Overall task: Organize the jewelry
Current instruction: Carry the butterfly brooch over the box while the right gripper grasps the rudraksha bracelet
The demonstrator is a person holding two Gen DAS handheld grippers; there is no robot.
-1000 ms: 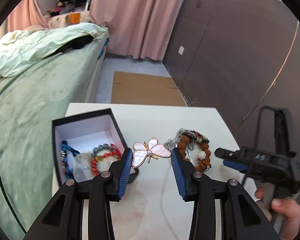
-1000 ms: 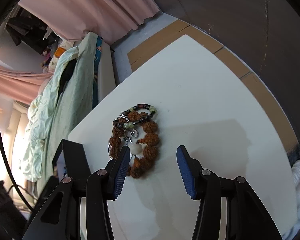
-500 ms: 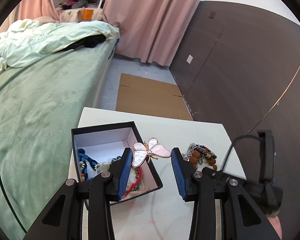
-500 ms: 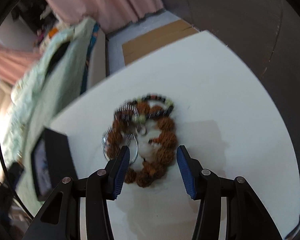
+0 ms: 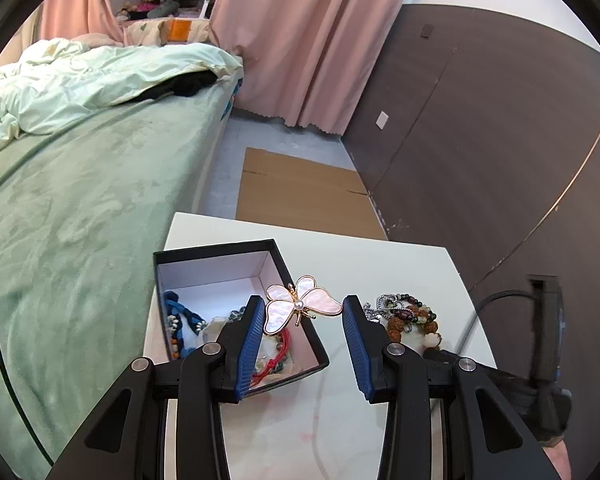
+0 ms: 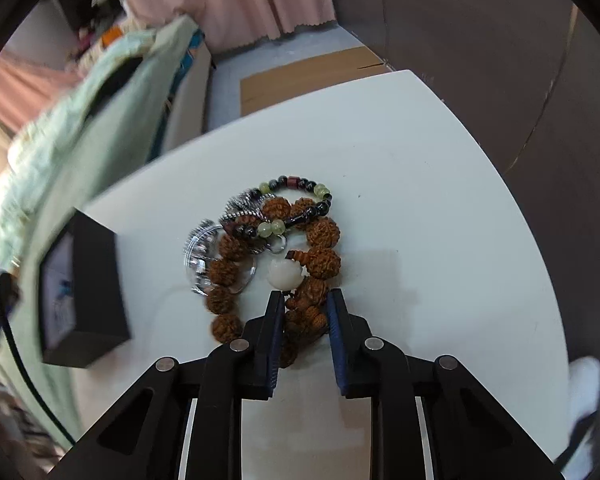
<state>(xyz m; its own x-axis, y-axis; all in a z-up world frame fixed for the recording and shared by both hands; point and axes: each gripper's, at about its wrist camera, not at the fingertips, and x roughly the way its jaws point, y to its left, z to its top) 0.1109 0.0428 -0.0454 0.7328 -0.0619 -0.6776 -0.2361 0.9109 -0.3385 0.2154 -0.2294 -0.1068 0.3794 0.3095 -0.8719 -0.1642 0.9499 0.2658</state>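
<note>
My left gripper [image 5: 303, 312] is shut on a pink butterfly brooch [image 5: 300, 309] with a pearl, held above the right rim of an open black jewelry box [image 5: 220, 248] that holds several bracelets. My right gripper [image 6: 304, 312] has closed on the near beads of a brown seed-bead bracelet [image 6: 320, 236] lying on the white table [image 6: 420, 200]. Tangled with it are a dark and green bead bracelet [image 6: 296, 184] and a silver bracelet [image 6: 204, 240]. The box also shows in the right wrist view [image 6: 92, 292], at the left.
A green-covered bed [image 5: 80, 184] runs along the table's left side. Flat cardboard [image 5: 300, 192] lies on the floor beyond the table. A dark wall panel [image 5: 480, 160] stands to the right. The right gripper's body and cable [image 5: 540, 320] show at the right in the left wrist view.
My left gripper has carried the brooch left until it is above the box's right rim. My right gripper has moved in over the bracelet pile and closed on the brown beads.
</note>
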